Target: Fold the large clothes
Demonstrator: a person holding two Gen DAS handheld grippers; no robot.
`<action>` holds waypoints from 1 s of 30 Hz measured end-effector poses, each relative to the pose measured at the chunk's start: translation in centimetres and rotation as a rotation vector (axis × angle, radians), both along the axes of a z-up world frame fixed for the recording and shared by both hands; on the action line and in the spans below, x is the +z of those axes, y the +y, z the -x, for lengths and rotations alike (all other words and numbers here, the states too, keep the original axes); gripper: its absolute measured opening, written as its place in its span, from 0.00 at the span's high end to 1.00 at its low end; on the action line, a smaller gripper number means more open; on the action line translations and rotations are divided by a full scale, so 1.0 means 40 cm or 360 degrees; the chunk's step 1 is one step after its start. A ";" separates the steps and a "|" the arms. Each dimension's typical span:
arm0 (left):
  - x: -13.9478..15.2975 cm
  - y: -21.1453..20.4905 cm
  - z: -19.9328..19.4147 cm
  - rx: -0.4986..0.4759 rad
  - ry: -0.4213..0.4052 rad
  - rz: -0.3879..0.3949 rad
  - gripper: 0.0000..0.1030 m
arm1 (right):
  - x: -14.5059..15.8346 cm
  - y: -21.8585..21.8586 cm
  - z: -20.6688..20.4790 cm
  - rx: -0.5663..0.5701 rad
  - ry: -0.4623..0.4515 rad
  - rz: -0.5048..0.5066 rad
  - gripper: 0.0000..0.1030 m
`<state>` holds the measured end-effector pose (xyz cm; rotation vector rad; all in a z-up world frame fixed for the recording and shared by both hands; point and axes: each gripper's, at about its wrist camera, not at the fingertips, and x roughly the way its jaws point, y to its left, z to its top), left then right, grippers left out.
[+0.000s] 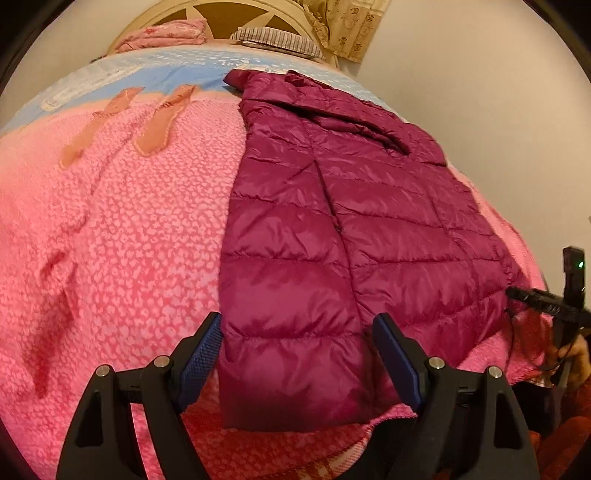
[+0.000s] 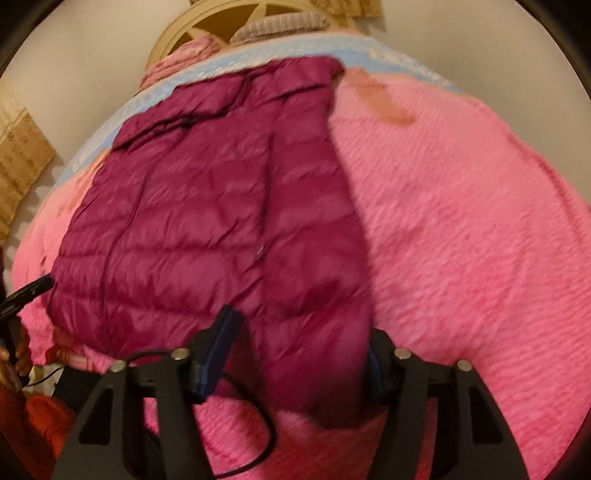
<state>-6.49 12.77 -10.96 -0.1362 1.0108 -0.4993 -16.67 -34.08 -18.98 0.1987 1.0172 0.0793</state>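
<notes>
A magenta quilted puffer jacket (image 1: 332,221) lies lengthwise on a pink fleece blanket (image 1: 129,240), its sides folded in to a long strip, collar at the far end. My left gripper (image 1: 297,334) is open, its blue-padded fingers straddling the jacket's near hem on the left part. In the right wrist view the jacket (image 2: 207,206) fills the left centre. My right gripper (image 2: 299,339) is open, its fingers either side of the near hem of the jacket's right part. Neither gripper pinches fabric.
The blanket (image 2: 461,221) covers a bed with a blue sheet (image 1: 155,70) beyond it. Pillows (image 1: 277,38) and a cream headboard (image 1: 221,11) are at the far end. A curtain (image 1: 351,29) hangs far right. The bed edge drops away at the near right.
</notes>
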 end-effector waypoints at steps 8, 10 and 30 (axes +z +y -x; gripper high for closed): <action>-0.008 0.007 0.019 -0.0032 0.0062 0.0211 0.32 | -0.013 0.030 0.048 0.0115 0.0005 0.0023 0.83; -0.010 0.009 0.024 -0.0037 0.0074 0.0211 0.65 | -0.013 0.024 0.041 0.0093 -0.0001 -0.0030 0.85; 0.279 0.027 0.082 -0.0158 -0.0367 0.0486 0.90 | 0.268 0.062 0.099 0.0251 -0.0579 -0.0631 0.89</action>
